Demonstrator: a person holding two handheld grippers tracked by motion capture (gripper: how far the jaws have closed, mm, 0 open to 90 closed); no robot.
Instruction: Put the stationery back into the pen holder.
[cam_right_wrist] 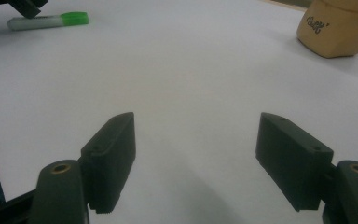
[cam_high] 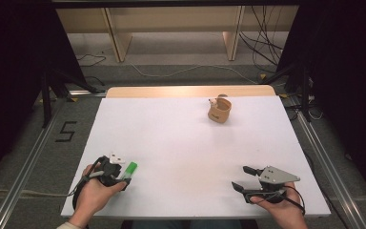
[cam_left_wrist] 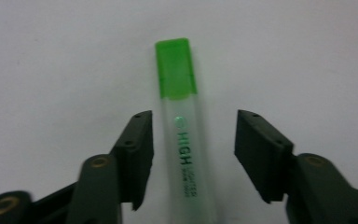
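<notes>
- You are holding your left gripper (cam_high: 124, 176) at about 7 o'clock on the counter (cam_high: 186, 148), jaws parted around the highlighter (cam_left_wrist: 184, 140), which is lying flat there; one jaw is almost touching the barrel, so I judge you are lining up a pinch.
- Its long axis is running along the jaws, green cap pointing away from your hand, toward 1 o'clock.
- Your right gripper (cam_high: 243, 179) is waiting wide open and empty at 5 o'clock, aimed toward the tan cup (cam_high: 219, 110) at 1 o'clock.

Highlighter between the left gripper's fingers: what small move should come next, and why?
Probably close the left gripper. The highlighter lies on the white table between its open fingers, touching one side, a gap on the other.
</notes>
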